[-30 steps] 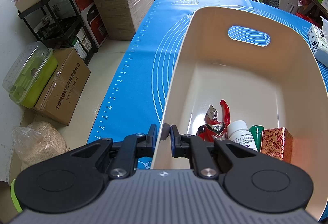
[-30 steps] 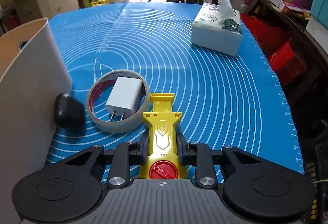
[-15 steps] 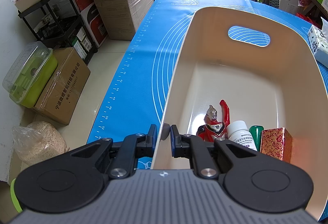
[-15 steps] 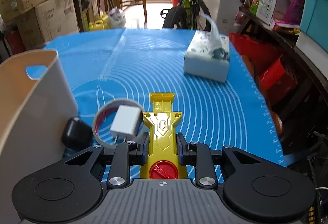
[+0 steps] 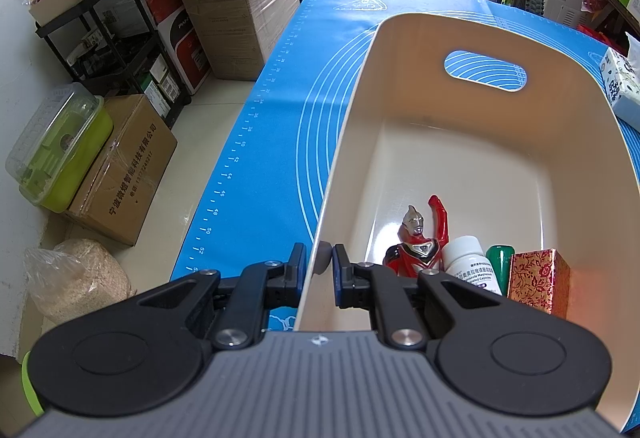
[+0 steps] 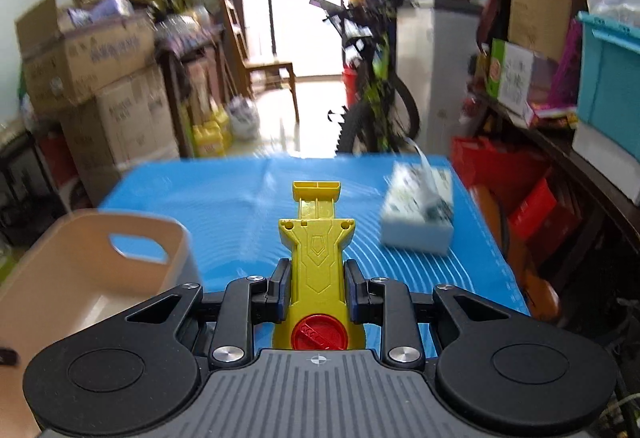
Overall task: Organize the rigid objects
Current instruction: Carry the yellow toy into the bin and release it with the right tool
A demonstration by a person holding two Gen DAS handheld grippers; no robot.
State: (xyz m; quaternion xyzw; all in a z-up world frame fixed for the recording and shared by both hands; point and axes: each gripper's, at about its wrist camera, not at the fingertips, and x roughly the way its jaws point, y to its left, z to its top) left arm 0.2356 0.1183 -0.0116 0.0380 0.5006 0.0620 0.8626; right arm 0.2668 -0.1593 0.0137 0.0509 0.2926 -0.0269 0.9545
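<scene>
A: Your left gripper [image 5: 316, 264] is clamped on the near left rim of the cream bin [image 5: 460, 141].

B: And your right gripper [image 6: 316, 288] grasps the yellow toy [image 6: 316, 258], lifted above the blue mat [image 6: 240, 197], right of the bin.

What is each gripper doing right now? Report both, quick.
Left gripper: shut on the beige bin, clamping its near wall.
Right gripper: shut on the yellow toy.

So the worktop [image 5: 280, 125] is covered edge to edge by a blue mat [image 6: 248, 222] with white rings and ruler marks. Sitting right on it: a cream bin [image 5: 472, 153] with a handle cutout, and a tissue pack [image 6: 418, 213] well apart, near the right edge.
</scene>
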